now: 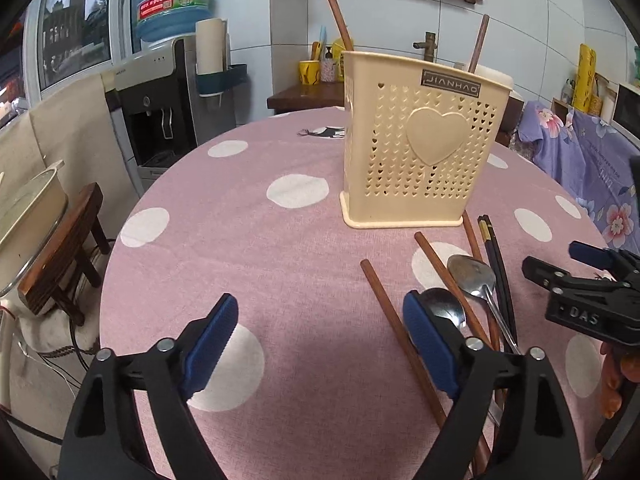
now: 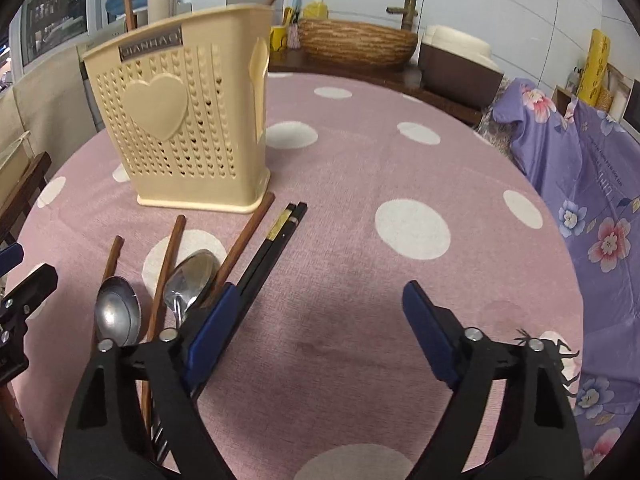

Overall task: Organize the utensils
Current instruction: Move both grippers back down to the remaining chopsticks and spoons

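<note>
The left tongs stood wide open and held nothing, hovering over the near part of the worktop. Their right pad lay just beside the round spoon and a brown chopstick. The right tongs were likewise spread wide and empty, their left pad near the black chopsticks.

The loose utensils lay in one cluster in front of the holder: three brown chopsticks, the black pair, the round spoon and a narrower spoon. The handles probably pointed toward the operator for an easy grasp.

The holder stood upright farther back. Two brown chopsticks already leaned inside it, so sorting appeared partly done.
</note>
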